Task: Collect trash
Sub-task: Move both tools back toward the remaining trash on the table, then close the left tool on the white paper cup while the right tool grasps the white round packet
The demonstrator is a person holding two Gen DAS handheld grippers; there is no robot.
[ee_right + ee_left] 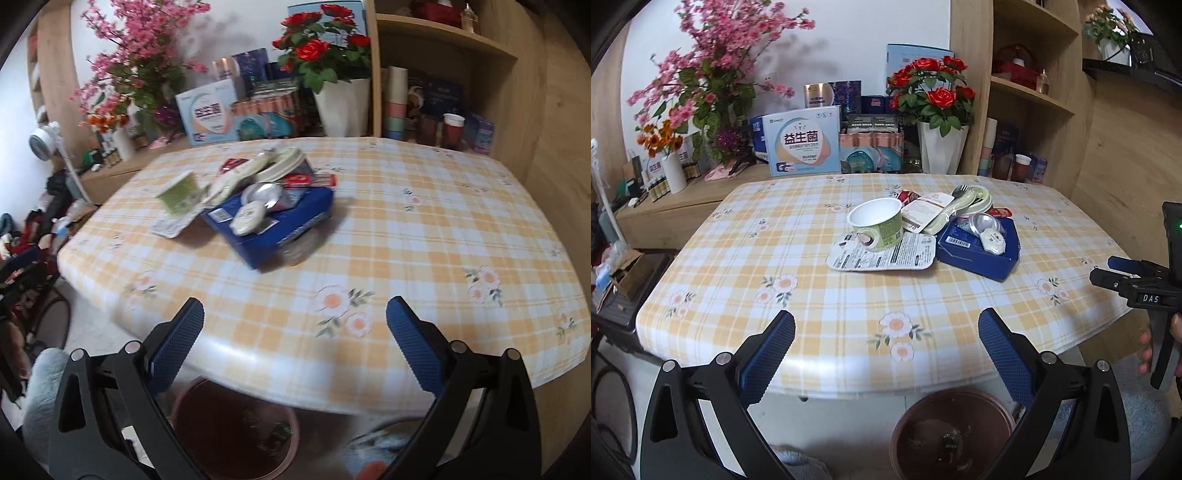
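Our left gripper [886,321] hangs with its blue-padded jaws spread wide and nothing between them, above the near rim of the table with the yellow-and-white checked floral cloth [849,295]. Our right gripper [294,319] is likewise wide apart and empty, above the same rim further right.

The trash sits in one heap at about twelve o'clock from the left gripper and eleven o'clock from the right, well apart from both. Nearest the left is the flat white printed foil lid [882,254], with the green-and-white paper cup [877,223] standing on it. Touching these on the right is the flat dark-blue cardboard box [979,249], carrying a small round white sachet [993,240] and a silvery foil disc [982,223]. Behind lies a stack of pale plastic lids with a fork [967,201].

We judge the step to be the first reach. The upright cup is the fairest target: close across its rim wall, lift straight, and the lid under it should stay put. The right view is smeared, so what bulges under the box's near corner is unclear.

The brown round plastic basin [953,435] on the floor at six o'clock is probably the bin; the table rim overhangs it, so we carry out past the edge before dropping. Cloth on both sides of the heap is bare, giving free approach.
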